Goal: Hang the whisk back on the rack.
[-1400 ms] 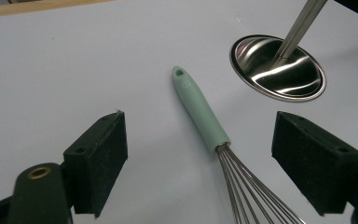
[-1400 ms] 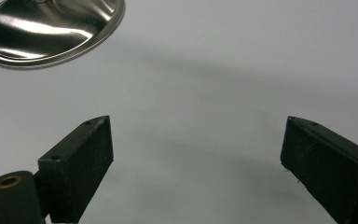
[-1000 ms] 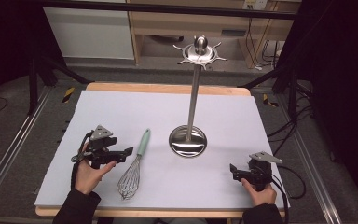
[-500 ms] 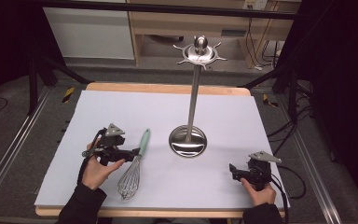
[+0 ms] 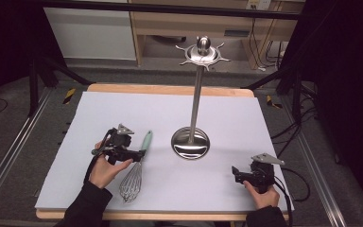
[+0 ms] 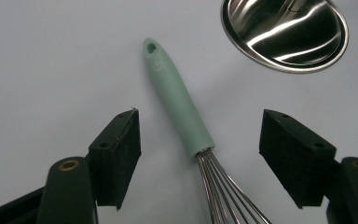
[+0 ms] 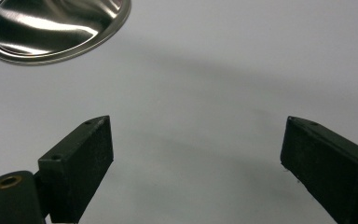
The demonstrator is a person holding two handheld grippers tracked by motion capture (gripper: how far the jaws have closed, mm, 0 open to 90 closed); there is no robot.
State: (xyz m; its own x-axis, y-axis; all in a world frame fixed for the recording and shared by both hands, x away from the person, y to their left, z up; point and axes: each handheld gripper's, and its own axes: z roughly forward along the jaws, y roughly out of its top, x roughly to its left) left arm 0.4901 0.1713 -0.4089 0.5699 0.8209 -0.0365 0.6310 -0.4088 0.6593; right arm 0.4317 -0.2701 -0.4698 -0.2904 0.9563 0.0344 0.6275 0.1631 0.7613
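The whisk (image 5: 136, 168) lies flat on the white table cover (image 5: 123, 113), just to the left of the round steel base of the utensil stand (image 5: 190, 143). Its mint-green handle (image 6: 178, 102) points away from the person, and the wire head points toward the near edge of the table.

The left gripper (image 5: 139, 153) is on the left side of the stand's base, right at the whisk. In the left gripper view its two black jaws stand on both sides of the lower end of the handle, where the wires begin. The jaws have just been closing, but there is a clear gap on each side and the pads (image 6: 121, 149) do not touch the handle.

The right gripper (image 5: 236, 174) is to the right of the stand's base, nearer to the person, well apart from the whisk. Its jaws are wide apart, with bare cover between them.
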